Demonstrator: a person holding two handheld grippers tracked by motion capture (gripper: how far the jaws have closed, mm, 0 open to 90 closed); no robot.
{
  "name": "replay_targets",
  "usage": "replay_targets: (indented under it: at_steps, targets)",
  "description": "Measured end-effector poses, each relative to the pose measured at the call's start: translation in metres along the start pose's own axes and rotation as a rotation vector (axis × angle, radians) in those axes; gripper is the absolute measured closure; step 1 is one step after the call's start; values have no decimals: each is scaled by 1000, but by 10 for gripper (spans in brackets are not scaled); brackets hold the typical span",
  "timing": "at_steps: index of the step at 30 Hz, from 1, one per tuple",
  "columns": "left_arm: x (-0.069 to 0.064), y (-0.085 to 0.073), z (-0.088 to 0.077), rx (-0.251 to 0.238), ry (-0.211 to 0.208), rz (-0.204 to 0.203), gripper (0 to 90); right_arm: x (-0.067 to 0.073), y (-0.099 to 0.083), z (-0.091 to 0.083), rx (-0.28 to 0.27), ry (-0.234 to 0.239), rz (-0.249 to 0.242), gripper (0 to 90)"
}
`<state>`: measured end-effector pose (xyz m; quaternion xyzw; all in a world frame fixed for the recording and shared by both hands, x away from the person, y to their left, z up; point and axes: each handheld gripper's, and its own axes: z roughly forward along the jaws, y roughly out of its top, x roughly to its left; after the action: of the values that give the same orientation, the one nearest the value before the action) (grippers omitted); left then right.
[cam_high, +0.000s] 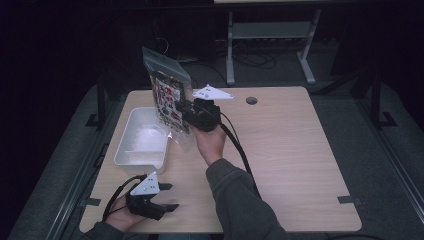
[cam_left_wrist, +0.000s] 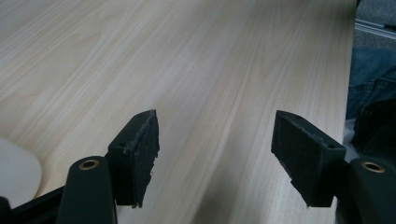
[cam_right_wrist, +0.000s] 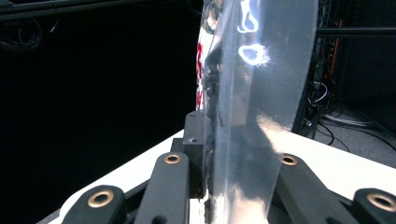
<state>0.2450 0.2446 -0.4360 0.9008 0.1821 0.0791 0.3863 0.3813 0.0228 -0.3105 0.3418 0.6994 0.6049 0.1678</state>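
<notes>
A clear plastic bag (cam_high: 167, 90) with red, white and black printed contents is held upright above the table, just right of a white bin (cam_high: 141, 137). My right gripper (cam_high: 186, 114) is shut on the bag's lower edge; in the right gripper view the bag (cam_right_wrist: 252, 93) rises edge-on between the closed jaws. My left gripper (cam_high: 170, 196) rests at the table's front left, open, pointing right. In the left gripper view its pads (cam_left_wrist: 140, 149) stand wide apart over bare wood with nothing between them.
The light wooden table (cam_high: 280, 150) has a round cable hole (cam_high: 251, 100) near its back edge. A black cable (cam_high: 240, 150) trails from the right gripper along the sleeve. Beyond the table stand a dark floor and a grey metal frame (cam_high: 270, 35).
</notes>
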Motion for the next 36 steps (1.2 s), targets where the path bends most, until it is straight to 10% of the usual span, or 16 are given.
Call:
replay_targets:
  at_steps: [36]
  targets:
    - [5, -17, -16, 16, 21, -14, 306, 31, -21, 97, -17, -72, -9, 755]
